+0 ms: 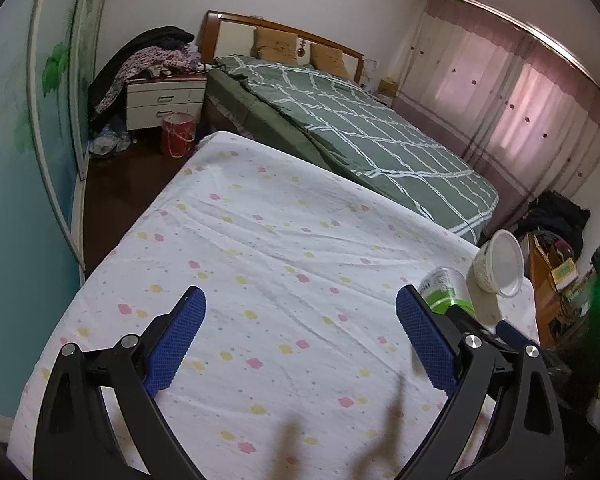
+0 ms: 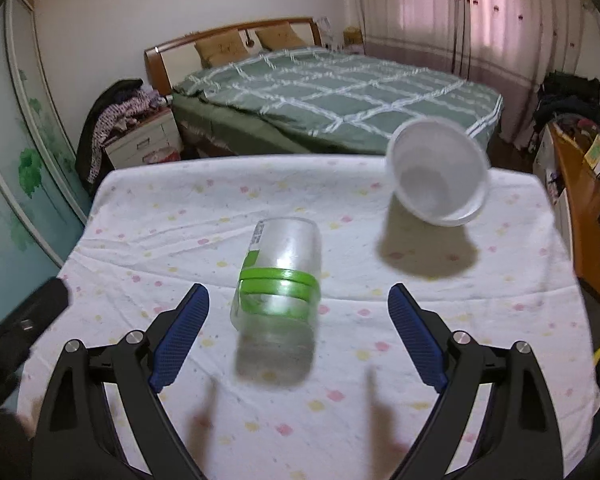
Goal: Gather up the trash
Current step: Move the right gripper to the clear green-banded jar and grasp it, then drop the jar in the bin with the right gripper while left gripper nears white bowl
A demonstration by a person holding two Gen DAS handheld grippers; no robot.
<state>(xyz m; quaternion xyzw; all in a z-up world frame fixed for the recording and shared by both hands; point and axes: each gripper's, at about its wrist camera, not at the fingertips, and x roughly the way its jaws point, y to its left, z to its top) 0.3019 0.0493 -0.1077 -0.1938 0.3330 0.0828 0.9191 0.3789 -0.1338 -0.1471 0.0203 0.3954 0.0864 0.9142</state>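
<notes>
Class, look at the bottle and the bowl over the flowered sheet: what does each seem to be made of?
Bottle: apparently clear, glossy plastic; the sheet's pattern shows through its body, and a green label band wraps it.
Bowl: probably thin white plastic, slightly translucent, with a smooth rim; blur leaves the finish uncertain.
Sheet: looks like soft matte cloth, creased and printed.

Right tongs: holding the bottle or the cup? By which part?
Nothing held. Right tongs are open around the bottle, pads clear of it. Cup untouched. Left tongs open, empty.
</notes>
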